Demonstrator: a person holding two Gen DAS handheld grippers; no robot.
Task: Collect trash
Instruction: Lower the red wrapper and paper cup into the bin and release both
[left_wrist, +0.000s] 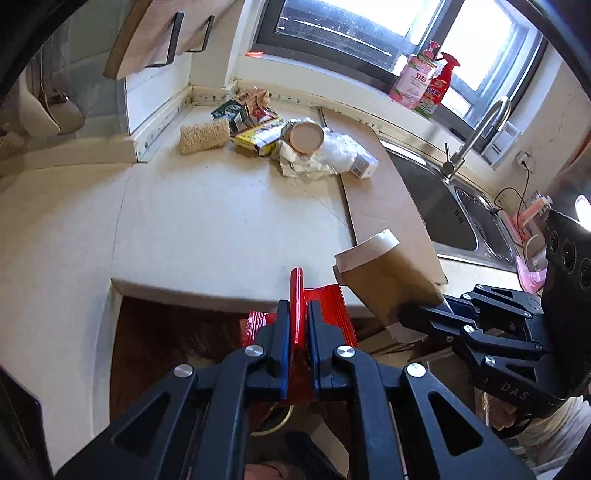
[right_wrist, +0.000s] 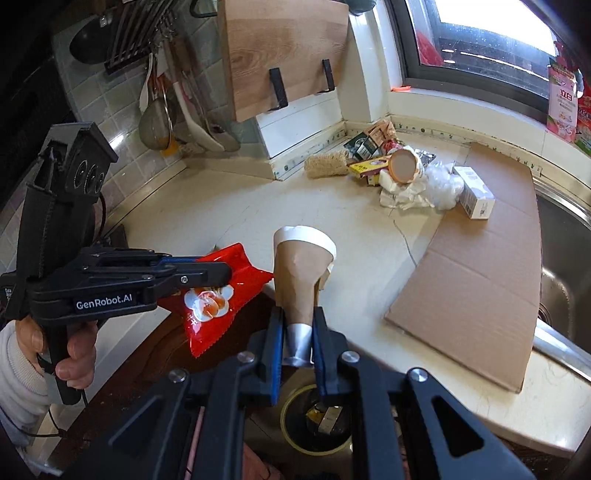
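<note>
My left gripper (left_wrist: 298, 308) is shut on a red snack wrapper (left_wrist: 328, 310), held edge-on over the counter's front edge; the wrapper (right_wrist: 216, 295) shows its printed face in the right wrist view, pinched by the left gripper (right_wrist: 225, 275). My right gripper (right_wrist: 298, 317) is shut on the narrow base of a crushed brown paper cup (right_wrist: 299, 273) with a white rim. That cup (left_wrist: 384, 280) sits to the right in the left wrist view, in the right gripper (left_wrist: 417, 314). Below both, a round trash bin (right_wrist: 314, 421) on the floor holds some scraps.
A pile of trash (left_wrist: 291, 138) lies at the back corner: a sponge-like brush, boxes, a round lid, crumpled plastic, a small white box (right_wrist: 474, 195). Flat cardboard (right_wrist: 476, 273) lies beside the steel sink (left_wrist: 439, 206). Bottles stand on the windowsill. A hand (right_wrist: 74, 354) grips the left tool.
</note>
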